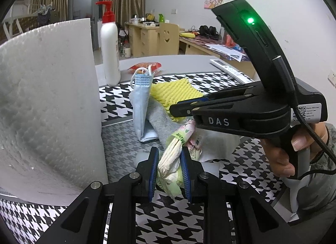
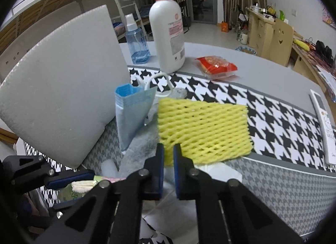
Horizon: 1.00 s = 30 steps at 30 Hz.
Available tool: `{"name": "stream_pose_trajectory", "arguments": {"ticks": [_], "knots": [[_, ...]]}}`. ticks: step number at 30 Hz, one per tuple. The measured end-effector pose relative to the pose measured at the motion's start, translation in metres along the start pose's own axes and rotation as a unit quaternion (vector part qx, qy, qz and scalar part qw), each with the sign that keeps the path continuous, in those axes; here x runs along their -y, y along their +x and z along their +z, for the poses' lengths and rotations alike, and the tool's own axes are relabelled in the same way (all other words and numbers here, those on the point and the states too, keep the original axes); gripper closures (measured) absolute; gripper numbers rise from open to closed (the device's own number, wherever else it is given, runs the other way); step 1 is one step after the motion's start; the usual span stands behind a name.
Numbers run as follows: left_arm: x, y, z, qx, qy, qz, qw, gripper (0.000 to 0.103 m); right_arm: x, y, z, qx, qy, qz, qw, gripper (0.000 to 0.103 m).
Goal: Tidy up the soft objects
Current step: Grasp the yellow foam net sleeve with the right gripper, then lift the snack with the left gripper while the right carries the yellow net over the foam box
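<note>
1. Yellow foam net (image 2: 203, 130) sits above the houndstooth mat (image 2: 273, 118), beside the blue face mask (image 2: 132, 114) — its near corner is pinched between the closed blue pads of the right gripper (image 2: 168, 155).
2. The left gripper (image 1: 169, 170) is clamped on a tissue pack (image 1: 170, 164) — pads pressing both sides, just in front of the grey cloth (image 1: 161, 122).
3. A white foam board (image 1: 48, 105) stands to the left.

"DAS" in white on the right gripper (image 1: 184, 107)

White pump bottle (image 2: 168, 32), blue spray bottle (image 2: 137, 42), red snack pkt (image 2: 217, 66), prob. a remote (image 2: 324, 126).
</note>
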<state>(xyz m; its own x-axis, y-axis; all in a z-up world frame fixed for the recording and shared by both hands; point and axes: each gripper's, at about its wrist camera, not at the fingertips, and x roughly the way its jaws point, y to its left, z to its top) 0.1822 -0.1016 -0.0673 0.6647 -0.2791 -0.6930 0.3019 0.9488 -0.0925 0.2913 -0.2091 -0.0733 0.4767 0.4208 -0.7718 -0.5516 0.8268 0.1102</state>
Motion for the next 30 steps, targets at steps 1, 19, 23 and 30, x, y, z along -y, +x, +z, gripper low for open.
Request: {"name": "stream_pose_trajectory", "arguments": {"ticks": [1,19,23,30], "knots": [[0.000,-0.001,0.000,0.002,0.000,-0.001,1.0000,0.080,0.000,-0.003,0.000,0.003,0.000,-0.002,1.000,0.094],[0.005,-0.023,-0.005,0.025,0.007,0.004,0.9996,0.082,0.006,-0.053,-0.005,0.066,0.017,-0.033,0.997,0.097],[0.007,-0.031,-0.005,0.034,0.010,0.006,0.9994,0.082,0.006,-0.069,-0.007,0.083,0.022,-0.042,0.995,0.097],[0.010,-0.042,-0.002,0.046,0.013,0.008,0.9988,0.082,0.004,-0.094,-0.014,0.110,0.024,-0.056,0.992,0.097]]}}
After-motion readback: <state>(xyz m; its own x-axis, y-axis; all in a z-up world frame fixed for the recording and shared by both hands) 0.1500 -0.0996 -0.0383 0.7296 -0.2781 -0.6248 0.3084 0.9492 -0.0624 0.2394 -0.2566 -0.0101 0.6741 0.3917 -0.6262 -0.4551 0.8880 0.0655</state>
